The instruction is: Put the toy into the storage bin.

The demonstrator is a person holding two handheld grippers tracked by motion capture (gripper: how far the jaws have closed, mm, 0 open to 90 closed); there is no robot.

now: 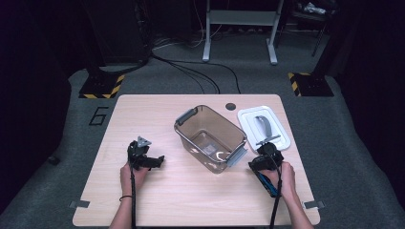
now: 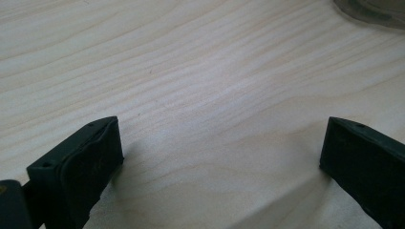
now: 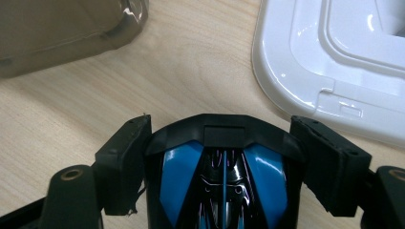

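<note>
The right gripper (image 3: 223, 157) fingers hold a blue and black plastic toy car (image 3: 224, 181); left gripper (image 2: 219, 152) fingers stand wide over the light wooden table (image 2: 191, 71).

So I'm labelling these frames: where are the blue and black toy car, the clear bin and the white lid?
blue and black toy car (image 3: 224, 176), right gripper view, on its black middle stripe.
clear bin (image 1: 187, 116), high view, on its far grey handle.
white lid (image 3: 286, 71), right gripper view, on its near rim.
</note>
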